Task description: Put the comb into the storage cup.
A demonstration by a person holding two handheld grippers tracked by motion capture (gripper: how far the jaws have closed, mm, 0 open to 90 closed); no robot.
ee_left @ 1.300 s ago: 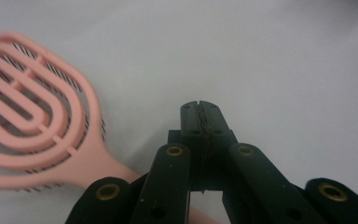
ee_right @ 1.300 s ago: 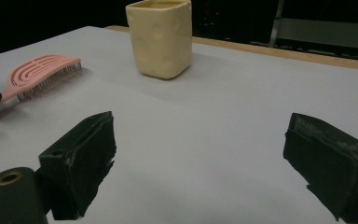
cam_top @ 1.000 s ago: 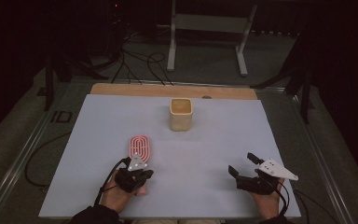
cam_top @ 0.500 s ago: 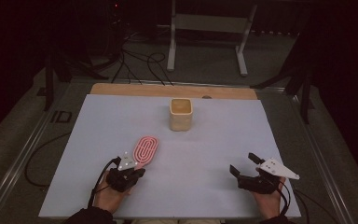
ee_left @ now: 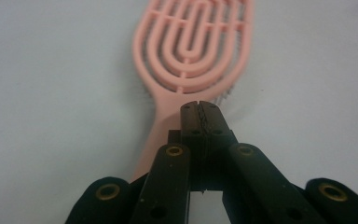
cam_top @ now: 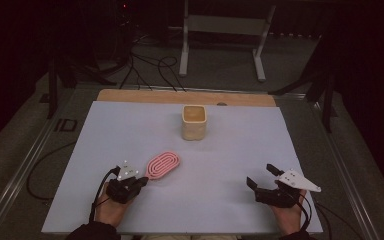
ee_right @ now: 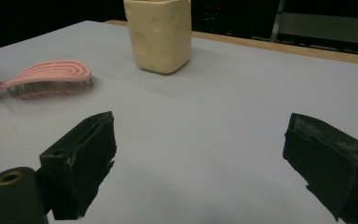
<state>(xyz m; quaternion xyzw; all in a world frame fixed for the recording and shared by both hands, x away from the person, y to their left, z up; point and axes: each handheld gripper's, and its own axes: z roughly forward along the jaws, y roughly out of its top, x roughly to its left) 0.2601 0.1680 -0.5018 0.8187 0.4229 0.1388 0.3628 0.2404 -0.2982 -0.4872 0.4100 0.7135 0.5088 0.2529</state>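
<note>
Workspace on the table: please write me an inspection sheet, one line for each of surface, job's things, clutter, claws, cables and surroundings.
Surface: pale sheet over a wooden table top, whose bare wood shows along the far edge.
Job's things: pink hairbrush, bristles down, head pointing toward the far right; cream cup upright beyond it, apart from it.
Clutter: nothing seen.
Claws: left claw shut on the brush handle; right claw open, holding nothing, low above the sheet.
Cables: one trails from each claw; black cables lie on the floor behind the table.
Surroundings: dark room, white metal stand on the floor beyond the table.
</note>
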